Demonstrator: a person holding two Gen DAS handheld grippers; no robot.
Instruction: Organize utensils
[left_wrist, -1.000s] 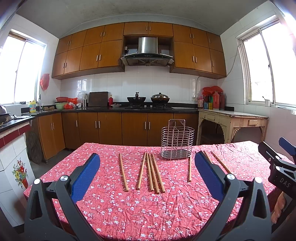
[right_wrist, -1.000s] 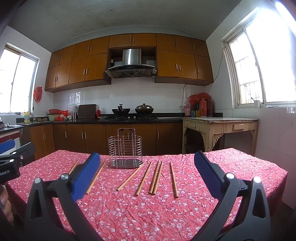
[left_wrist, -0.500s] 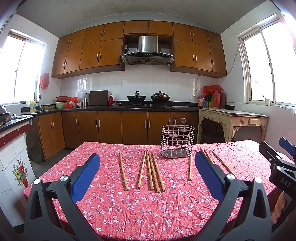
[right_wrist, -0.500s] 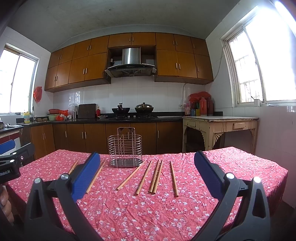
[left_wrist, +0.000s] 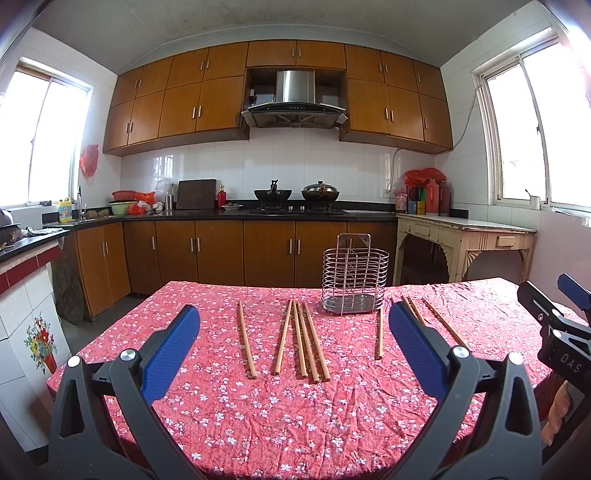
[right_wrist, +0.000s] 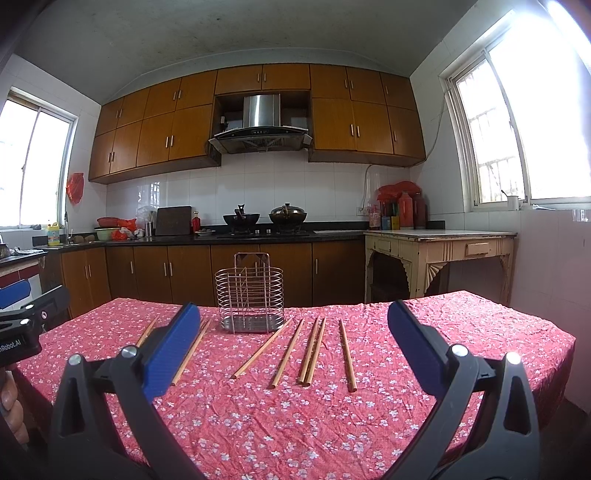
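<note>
Several wooden chopsticks (left_wrist: 301, 339) lie in loose rows on the red flowered tablecloth (left_wrist: 280, 413), more of the chopsticks (right_wrist: 312, 349) showing in the right wrist view. An empty wire utensil holder (left_wrist: 355, 275) stands upright behind them; the same holder (right_wrist: 250, 295) sits left of centre in the right wrist view. My left gripper (left_wrist: 293, 332) hovers open over the near side of the table, nothing between its blue pads. My right gripper (right_wrist: 291, 332) is open too and holds nothing. Each gripper shows at the edge of the other's view.
Kitchen cabinets and a black counter with two pots (left_wrist: 295, 194) run along the far wall. A cream side table (left_wrist: 465, 236) stands at the right under a window. A person's fingers (left_wrist: 556, 417) hold the right gripper's handle. The table's near edge lies just below both grippers.
Both views have risen and tilted slightly, so the table and holder sit a little lower in the frames. The chopsticks and holder have not moved. Both grippers stay open.
</note>
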